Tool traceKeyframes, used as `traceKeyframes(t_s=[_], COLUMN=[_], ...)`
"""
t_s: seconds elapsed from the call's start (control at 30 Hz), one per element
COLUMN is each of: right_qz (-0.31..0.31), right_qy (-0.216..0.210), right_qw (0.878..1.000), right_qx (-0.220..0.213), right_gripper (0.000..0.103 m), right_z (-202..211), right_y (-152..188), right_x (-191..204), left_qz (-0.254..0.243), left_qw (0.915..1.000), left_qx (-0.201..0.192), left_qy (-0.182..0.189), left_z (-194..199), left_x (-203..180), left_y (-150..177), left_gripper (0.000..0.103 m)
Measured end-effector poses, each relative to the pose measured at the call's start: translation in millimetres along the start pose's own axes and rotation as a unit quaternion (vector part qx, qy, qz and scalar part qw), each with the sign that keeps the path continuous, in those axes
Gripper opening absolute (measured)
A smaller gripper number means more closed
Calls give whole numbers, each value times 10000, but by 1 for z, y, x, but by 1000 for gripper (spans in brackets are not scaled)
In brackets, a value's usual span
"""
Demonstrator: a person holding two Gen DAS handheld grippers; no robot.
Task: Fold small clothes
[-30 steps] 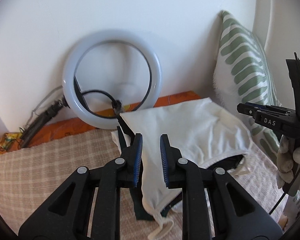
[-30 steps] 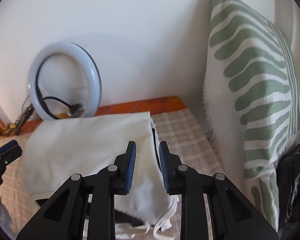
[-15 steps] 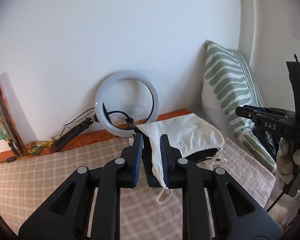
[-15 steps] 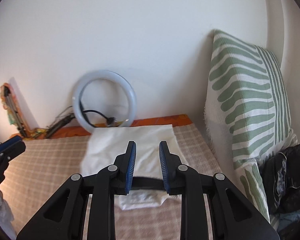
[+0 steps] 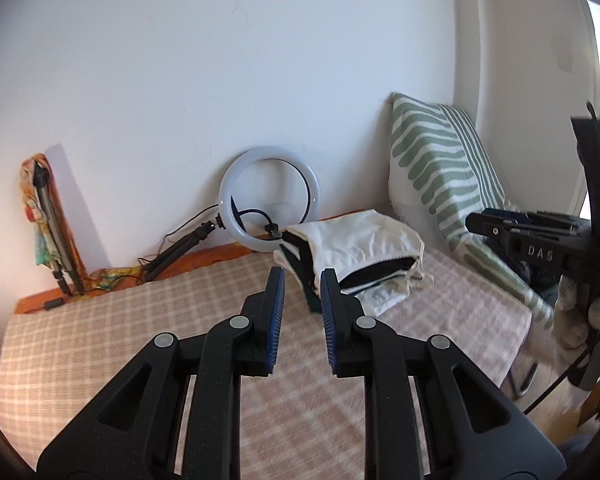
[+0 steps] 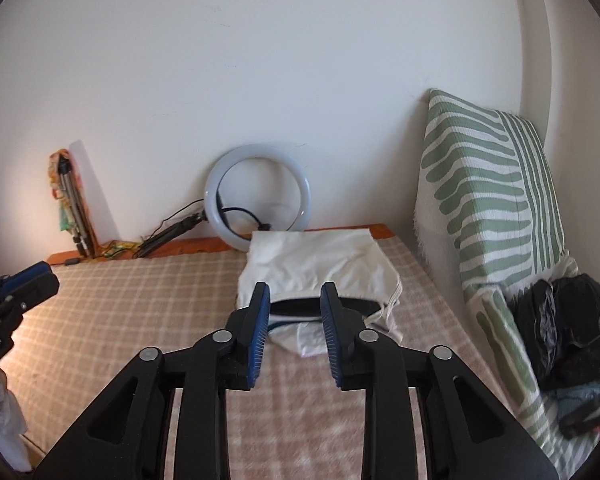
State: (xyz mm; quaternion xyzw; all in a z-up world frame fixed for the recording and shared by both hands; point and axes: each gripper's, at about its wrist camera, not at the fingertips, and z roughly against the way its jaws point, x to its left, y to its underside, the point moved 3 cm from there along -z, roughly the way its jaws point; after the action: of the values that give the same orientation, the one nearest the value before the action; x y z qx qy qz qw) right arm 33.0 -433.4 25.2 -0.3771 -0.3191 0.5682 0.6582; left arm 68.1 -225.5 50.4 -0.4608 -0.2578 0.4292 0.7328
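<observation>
At the far right corner of the checked blanket point(image 6: 99, 320) lies the pile of folded clothes point(image 6: 320, 264), near the wall and just in front of the ring light point(image 6: 258, 196). Top layer is a cream garment; under it a black layer and a white one show at the near, open edge. Long axis of the pile runs roughly left to right across the blanket in my right camera; the open edge with the loose strings faces me, the folded edge faces the wall. In my left camera the pile point(image 5: 352, 240) appears turned, its dark edges toward the left and near side.

My right tongs point(image 6: 293, 312) are parted, nothing between the blue pads. They hover just short of the pile's near edge, lined up with its middle, not touching it as far as I can tell. My left tongs point(image 5: 302, 300) are also parted and empty, held in front of the pile's left corner, apart from it.

Both tongs are held roughly level, pointing toward the wall. The right tongs show at the right edge of my left camera, my gloved hand point(image 5: 580, 312) beneath them.

Striped pillow point(image 6: 488, 200) leans upright against the right wall, just beside the pile. Dark clothes point(image 6: 576, 340) are heaped at its foot.
</observation>
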Motion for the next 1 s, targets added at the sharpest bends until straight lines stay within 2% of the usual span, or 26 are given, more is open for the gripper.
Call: traceKeyframes(t_s=[0.13,0.23,0.37,0.4,0.43,0.5,0.6,0.63,0.7,0.8,1.0], right_qz=[-154,-227,-426,-426,-412,-410,-375,-358,-362,-395,-340], right_qy=[-51,-17,-31,15,81,90,111,134,191,318,383], right_qw=[9999,9997,9990,9990,9990,9991,9992,9992,9990,9983,9985], right_qx=[-49,-92,-130,-144,-144,-71,-62,-81,-149,-271,-218], right_gripper=[29,31,33,34,35,46,54,57,73,79,81], right_z=[9,12,9,8,4,-2,-6,-7,-7,-7,-14], right_y=[16,28,42,46,50,56,60,60,61,61,63], right_x=[9,16,20,22,24,27,31,32,32,31,30], left_qz=[41,110,135,152,174,176,-16,-50,-25,-22,-107], left_qw=[10000,9999,9999,9998,9998,9997,9999,9999,9998,9998,9991], left_qx=[44,66,73,89,104,130,104,94,55,23,-172], left_qy=[52,71,57,62,77,59,-100,-133,-165,-213,-380], left_z=[12,16,17,16,15,13,10,10,9,10,18], left_x=[4,8,10,10,11,11,10,10,12,14,12], left_y=[19,31,43,46,49,53,57,58,59,60,60], left_gripper=[20,40,42,45,54,64,68,72,78,82,100])
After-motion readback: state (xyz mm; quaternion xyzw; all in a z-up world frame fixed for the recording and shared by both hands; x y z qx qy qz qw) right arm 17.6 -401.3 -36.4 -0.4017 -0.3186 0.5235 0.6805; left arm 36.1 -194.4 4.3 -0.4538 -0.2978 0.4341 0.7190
